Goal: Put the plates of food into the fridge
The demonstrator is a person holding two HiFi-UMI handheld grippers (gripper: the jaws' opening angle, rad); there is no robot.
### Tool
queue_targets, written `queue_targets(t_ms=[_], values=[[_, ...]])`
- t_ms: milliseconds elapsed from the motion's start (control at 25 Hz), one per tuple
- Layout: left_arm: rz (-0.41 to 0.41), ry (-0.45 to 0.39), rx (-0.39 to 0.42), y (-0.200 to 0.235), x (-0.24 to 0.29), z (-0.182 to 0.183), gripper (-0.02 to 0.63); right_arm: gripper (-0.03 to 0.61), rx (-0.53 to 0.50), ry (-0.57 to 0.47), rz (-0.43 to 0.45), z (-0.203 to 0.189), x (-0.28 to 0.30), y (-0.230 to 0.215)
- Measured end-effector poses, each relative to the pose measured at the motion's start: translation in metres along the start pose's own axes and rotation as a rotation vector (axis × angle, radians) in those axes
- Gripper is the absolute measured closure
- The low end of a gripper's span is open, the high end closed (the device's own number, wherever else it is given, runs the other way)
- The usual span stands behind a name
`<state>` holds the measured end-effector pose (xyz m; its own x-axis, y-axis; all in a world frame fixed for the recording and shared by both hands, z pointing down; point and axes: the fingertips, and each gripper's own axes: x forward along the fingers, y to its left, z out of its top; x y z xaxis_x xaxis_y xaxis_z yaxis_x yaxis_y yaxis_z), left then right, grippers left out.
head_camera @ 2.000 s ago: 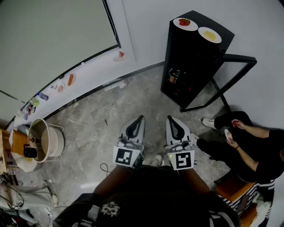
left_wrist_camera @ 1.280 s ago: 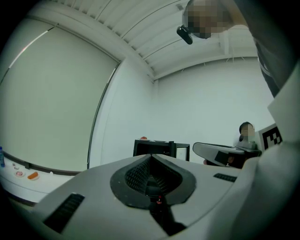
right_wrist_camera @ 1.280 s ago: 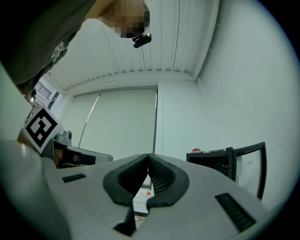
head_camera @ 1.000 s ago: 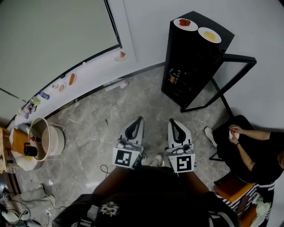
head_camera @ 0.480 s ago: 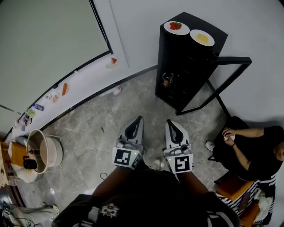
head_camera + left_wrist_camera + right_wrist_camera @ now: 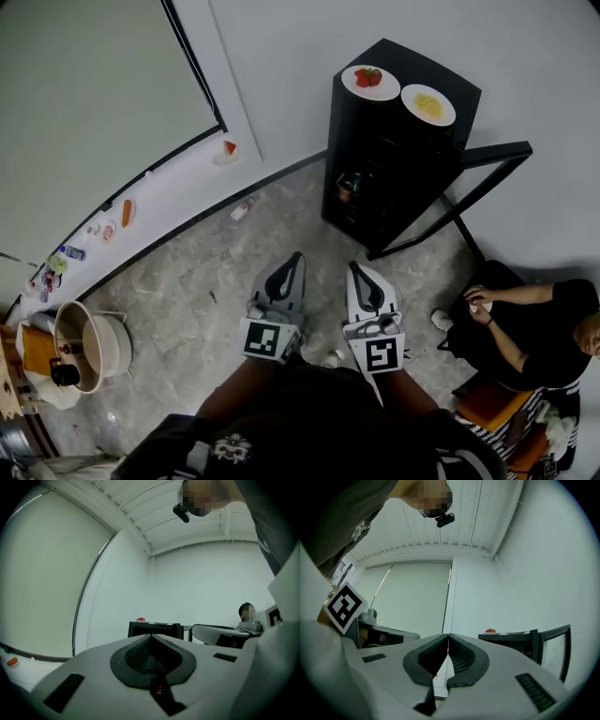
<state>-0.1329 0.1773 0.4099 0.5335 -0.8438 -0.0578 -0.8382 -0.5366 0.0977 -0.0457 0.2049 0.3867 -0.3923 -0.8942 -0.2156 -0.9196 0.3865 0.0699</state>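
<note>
In the head view, the black fridge (image 6: 389,150) now stands a little lower and more to the left in the picture than one second ago, so the person is walking toward it. Its door (image 6: 487,173) is open to the right. Two plates lie on top of the fridge: the plate with red food (image 6: 370,82) and, just beside it, the plate with yellow food (image 6: 428,104). The left gripper (image 6: 298,256) and the right gripper (image 6: 353,266) are held side by side before the body, well apart from the fridge, both pointing toward it. I judge this to be the approach only; no plate is taken yet. This view alone shows a seated person (image 6: 525,323) to the right of the fridge door, and a window ledge (image 6: 178,183) with small items to the left of the fridge.

In the left gripper view, the fingers (image 6: 138,653) are together with nothing between them. Behind them the fridge top is at eye level, with the red food visible as a small spot; the yellow plate is not clear here.

In the right gripper view, the fingers (image 6: 461,656) are also pressed together and empty. The fridge is to the right of them, and here the open door frame shows from the side, which the left gripper view does not give.
</note>
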Motion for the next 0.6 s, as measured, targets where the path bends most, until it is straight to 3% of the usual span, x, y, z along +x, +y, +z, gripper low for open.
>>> queue_targets(t_ms=[280,600], values=[[-0.04,-0.006,-0.033,0.027,0.038,0.006,0.591,0.554,-0.008,0.021,-0.023,-0.008,0.049,-0.011],[-0.151,-0.028,-0.04,0.055,0.072,0.021,0.592,0.554,-0.041,0.041,-0.068,-0.018,0.094,-0.007]])
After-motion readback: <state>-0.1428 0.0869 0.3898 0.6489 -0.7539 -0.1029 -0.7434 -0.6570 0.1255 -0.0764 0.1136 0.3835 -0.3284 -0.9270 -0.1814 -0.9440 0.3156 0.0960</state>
